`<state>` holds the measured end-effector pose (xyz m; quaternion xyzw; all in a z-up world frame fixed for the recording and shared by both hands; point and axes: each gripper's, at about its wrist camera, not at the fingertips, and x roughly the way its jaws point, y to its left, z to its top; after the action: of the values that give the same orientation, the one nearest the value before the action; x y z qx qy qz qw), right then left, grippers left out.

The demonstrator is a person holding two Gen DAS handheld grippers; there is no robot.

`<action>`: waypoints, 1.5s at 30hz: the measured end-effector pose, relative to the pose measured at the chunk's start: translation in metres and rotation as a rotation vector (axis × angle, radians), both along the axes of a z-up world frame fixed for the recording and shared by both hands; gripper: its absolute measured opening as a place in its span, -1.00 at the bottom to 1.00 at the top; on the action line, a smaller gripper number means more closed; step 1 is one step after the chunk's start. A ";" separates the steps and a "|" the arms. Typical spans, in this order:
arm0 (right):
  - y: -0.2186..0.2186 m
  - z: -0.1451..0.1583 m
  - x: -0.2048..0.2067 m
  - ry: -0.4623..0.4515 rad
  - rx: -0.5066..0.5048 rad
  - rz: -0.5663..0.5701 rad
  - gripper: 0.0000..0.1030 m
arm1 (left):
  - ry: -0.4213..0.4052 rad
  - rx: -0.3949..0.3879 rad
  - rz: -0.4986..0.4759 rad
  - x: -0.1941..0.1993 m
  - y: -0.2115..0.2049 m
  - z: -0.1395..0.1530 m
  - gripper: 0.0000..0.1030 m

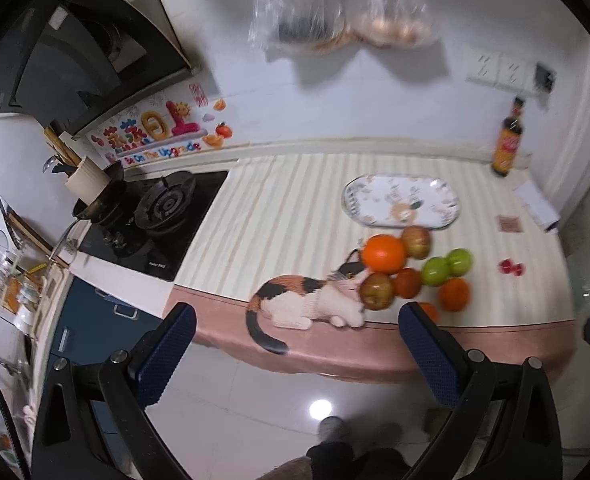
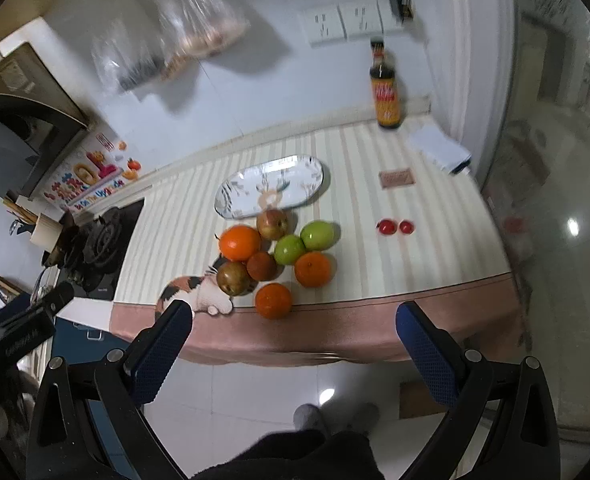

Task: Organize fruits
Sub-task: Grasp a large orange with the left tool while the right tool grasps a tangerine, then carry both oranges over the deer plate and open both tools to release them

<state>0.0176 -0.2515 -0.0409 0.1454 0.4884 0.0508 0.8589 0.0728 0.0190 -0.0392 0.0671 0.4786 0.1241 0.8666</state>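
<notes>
A pile of fruit lies on the striped counter cloth (image 2: 375, 264): oranges (image 2: 239, 243) (image 1: 383, 253), two green apples (image 2: 318, 235) (image 1: 447, 267), and brownish-red apples or pears (image 2: 273, 224) (image 1: 377, 291). Just behind the pile lies an oval patterned plate (image 2: 295, 178) (image 1: 379, 196) with nothing on it. My left gripper (image 1: 297, 322) is open and held off the counter's front edge, short of the fruit. Open too, the right gripper (image 2: 295, 318) hovers before the edge, nearest one orange (image 2: 273, 300).
A dark sauce bottle (image 2: 385, 88) stands at the back wall. Two small red fruits (image 2: 395, 226) and a brown card (image 2: 397, 178) lie right of the pile. A gas hob (image 1: 155, 216) sits at the left. Plastic bags (image 1: 335, 16) hang overhead. A printed cat (image 1: 307, 300) decorates the cloth.
</notes>
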 end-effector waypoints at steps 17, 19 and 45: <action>0.010 -0.222 0.162 0.345 0.089 -0.121 0.53 | 0.497 -0.213 -0.208 0.217 -0.009 -0.178 1.00; 0.013 -0.241 0.172 0.390 0.097 -0.147 0.53 | 0.554 -0.223 -0.243 0.235 -0.017 -0.199 1.00; 0.040 -0.319 0.218 0.567 0.142 -0.142 0.40 | 0.666 -0.234 -0.324 0.252 0.003 -0.252 0.61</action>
<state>0.2361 -0.2117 -0.3603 0.2474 0.6926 -0.0180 0.6773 0.3251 0.0222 -0.2910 0.0790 0.7279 -0.0985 0.6739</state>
